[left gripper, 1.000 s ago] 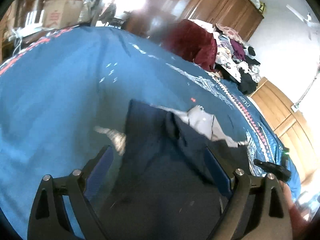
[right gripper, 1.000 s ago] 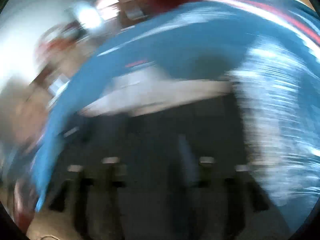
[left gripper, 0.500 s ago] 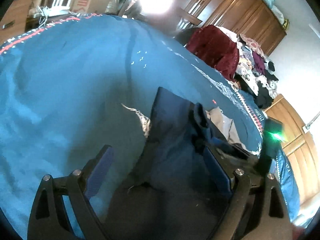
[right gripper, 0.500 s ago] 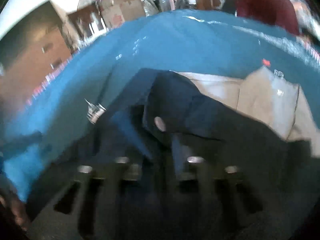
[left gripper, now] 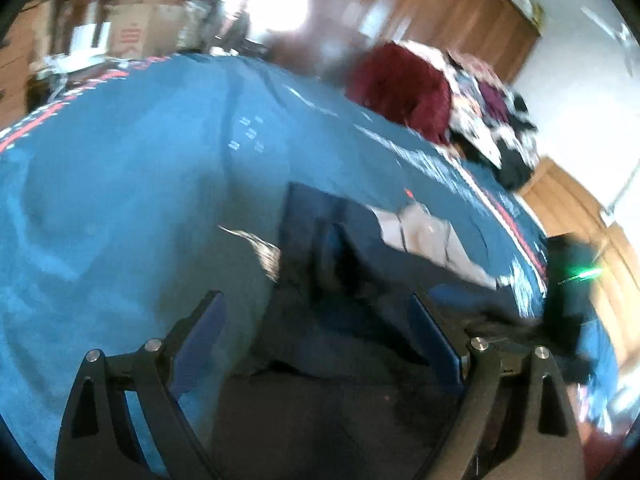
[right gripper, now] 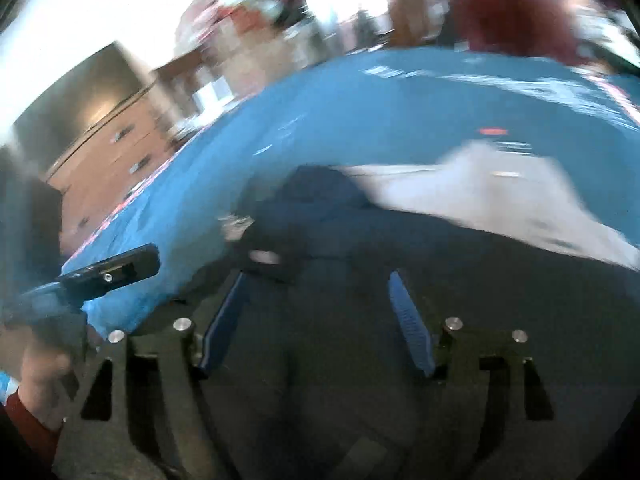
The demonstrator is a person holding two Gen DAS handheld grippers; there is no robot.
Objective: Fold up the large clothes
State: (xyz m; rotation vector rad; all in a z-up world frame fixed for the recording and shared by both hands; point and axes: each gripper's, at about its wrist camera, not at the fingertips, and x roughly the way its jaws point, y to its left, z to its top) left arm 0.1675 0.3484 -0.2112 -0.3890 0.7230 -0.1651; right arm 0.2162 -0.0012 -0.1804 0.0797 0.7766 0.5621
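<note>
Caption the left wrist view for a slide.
Open left gripper above dark navy garment on blue bedspread.

A blue bedspread [left gripper: 132,184] with a red and white patterned border covers the bed. At its far side sits a maroon heap [left gripper: 404,88] beside a pile of mixed clothes [left gripper: 496,124]. Wooden wardrobes [left gripper: 436,12] line the wall behind, with cardboard boxes [left gripper: 140,28] stacked to the left. In the right wrist view, a wooden drawer unit [right gripper: 116,148] stands beyond the bed's edge.
</note>
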